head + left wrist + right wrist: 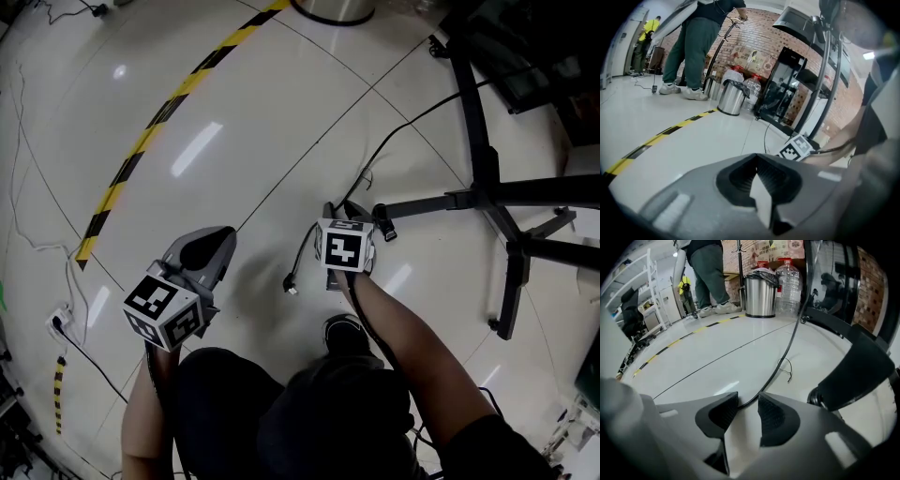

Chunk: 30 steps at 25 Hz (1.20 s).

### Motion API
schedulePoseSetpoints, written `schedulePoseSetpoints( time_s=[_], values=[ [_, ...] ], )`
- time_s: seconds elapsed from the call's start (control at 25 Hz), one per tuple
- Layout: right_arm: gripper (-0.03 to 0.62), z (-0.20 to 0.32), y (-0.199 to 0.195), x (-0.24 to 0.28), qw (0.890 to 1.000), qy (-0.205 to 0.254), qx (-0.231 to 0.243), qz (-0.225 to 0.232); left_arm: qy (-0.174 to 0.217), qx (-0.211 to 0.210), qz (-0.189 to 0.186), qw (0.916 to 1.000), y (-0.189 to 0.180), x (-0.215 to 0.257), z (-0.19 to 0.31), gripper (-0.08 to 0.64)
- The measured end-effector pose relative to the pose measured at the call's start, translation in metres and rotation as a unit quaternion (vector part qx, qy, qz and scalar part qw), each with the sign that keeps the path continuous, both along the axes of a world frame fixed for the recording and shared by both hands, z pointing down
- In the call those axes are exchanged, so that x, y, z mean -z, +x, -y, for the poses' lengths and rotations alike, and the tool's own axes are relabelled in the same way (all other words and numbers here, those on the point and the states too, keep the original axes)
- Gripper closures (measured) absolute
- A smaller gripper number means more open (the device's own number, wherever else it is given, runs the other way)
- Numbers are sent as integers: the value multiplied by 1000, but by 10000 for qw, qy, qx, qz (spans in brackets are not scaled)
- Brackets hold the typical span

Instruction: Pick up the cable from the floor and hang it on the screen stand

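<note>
A thin black cable (403,127) lies on the white tiled floor, running from the black screen stand (487,183) down to my right gripper (342,208); its loose plug end (292,289) rests left of that gripper. In the right gripper view the cable (785,352) passes between the tips of my right gripper (748,401), whose jaws stand apart without pressing on it. A black stand leg (855,371) lies just to the right. My left gripper (223,234) hovers to the left, away from the cable; its pads (757,171) meet with nothing between them.
Yellow-black floor tape (150,131) curves across the far left. A steel bin (760,296) and a water bottle (789,284) stand beyond, with a person (710,273) next to them. A power strip (58,321) with white wire lies at the left edge. My shoe (345,333) is behind the right gripper.
</note>
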State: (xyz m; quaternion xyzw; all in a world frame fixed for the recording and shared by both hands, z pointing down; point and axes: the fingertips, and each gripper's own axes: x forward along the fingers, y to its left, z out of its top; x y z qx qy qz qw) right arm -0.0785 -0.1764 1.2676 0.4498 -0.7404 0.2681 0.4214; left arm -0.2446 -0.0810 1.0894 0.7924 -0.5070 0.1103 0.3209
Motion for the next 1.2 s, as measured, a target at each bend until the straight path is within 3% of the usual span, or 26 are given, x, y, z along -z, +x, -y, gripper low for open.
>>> schedulePoseSetpoints(
  time_s=[0.08,0.28,0.44,0.56,0.76,0.96,1.2],
  values=[
    [457,0,0,-2,9999,-42,31,127,1,40,-30,10000,-2,0,0,555],
    [561,3,-3,-3,9985,-222,15,493,68,39,-46,10000,0,5,1,555],
    [565,3,-4,-3,9975,-312,93,622,70,58,-73,9999,-2,5,-1,555],
    [565,6,-4,8,9946,-291,-55,991,104,123,-75,9998,-7,7,-1,555],
    [566,3,-14,38,9885,-64,212,1493,195,246,-93,9995,-13,11,2,555],
    [568,2,-31,92,9708,356,465,2325,336,316,-40,9989,-17,23,7,555],
    [568,-3,-50,171,9363,913,946,3256,520,355,-6,9980,-14,49,12,555]
  ],
)
